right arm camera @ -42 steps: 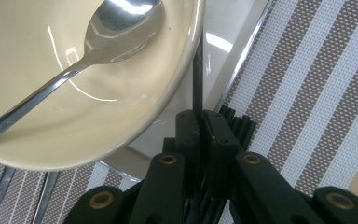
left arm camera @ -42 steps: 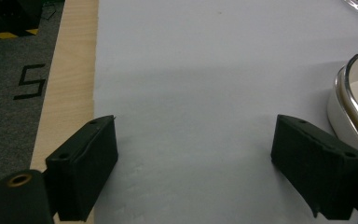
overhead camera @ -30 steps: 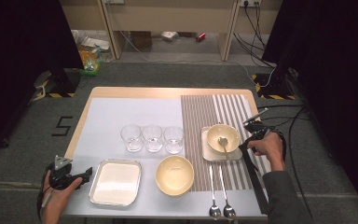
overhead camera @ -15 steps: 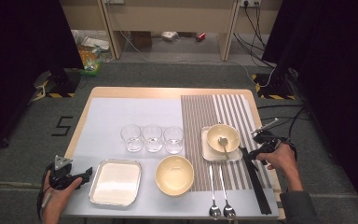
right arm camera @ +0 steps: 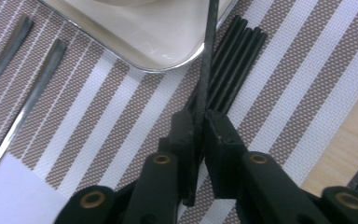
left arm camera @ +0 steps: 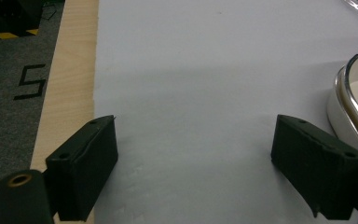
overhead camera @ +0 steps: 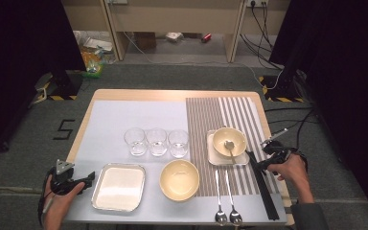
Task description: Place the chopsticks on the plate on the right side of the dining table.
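High view: right gripper [overhead camera: 264, 162] at right edge, over black chopsticks [overhead camera: 261, 187] on striped mat [overhead camera: 211, 115]. Left gripper [overhead camera: 87, 179] lower left, beside tray [overhead camera: 120, 187]. Left gripper view: jaws wide apart, nothing btwn. Right gripper view: jaws just closed, pinching one chopstick [right arm camera: 208, 65]; rest lie centre-right by square dish [right arm camera: 158, 42].

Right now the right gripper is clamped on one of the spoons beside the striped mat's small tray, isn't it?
Not a spoon. The right gripper is clamped on a black chopstick, lifted from the chopstick bundle beside the small tray; the right gripper view shows it. The spoons lie untouched.
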Demonstrator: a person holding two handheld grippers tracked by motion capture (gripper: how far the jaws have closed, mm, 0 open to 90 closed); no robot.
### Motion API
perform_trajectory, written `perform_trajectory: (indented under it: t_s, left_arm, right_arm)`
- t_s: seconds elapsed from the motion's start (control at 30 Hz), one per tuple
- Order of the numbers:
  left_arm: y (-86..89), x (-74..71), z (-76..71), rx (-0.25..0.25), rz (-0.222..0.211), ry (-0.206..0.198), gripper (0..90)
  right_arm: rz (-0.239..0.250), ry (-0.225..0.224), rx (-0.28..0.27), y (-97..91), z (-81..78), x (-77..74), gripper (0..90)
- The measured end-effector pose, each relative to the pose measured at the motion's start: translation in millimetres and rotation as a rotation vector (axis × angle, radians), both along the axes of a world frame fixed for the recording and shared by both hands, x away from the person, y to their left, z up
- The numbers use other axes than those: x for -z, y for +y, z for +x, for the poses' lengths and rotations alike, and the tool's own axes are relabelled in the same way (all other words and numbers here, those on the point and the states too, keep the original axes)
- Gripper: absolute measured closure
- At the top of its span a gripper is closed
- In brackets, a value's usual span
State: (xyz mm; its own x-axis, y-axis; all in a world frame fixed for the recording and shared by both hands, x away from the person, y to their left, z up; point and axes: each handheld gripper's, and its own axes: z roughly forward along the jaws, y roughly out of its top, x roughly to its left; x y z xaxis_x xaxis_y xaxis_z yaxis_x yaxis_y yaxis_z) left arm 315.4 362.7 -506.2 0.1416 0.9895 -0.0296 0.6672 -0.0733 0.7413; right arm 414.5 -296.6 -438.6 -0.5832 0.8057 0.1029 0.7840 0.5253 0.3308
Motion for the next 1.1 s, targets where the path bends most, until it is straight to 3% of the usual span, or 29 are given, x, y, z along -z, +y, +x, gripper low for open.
perform_trajectory:
  t_s: [0.47,1.1]
  left_arm:
    - [0.0,0.0,0.0,0.000,0.000,0.001,13.7]
    - [0.1,0.0,0.0,0.000,0.000,0.000,13.7]
  right_arm:
    - [-0.029,-0.043,-0.045,5.7,24.7,-3.5,84.4]
    - [-0.026,-0.031,-0.054,20.2,41.9,-0.4,82.3]
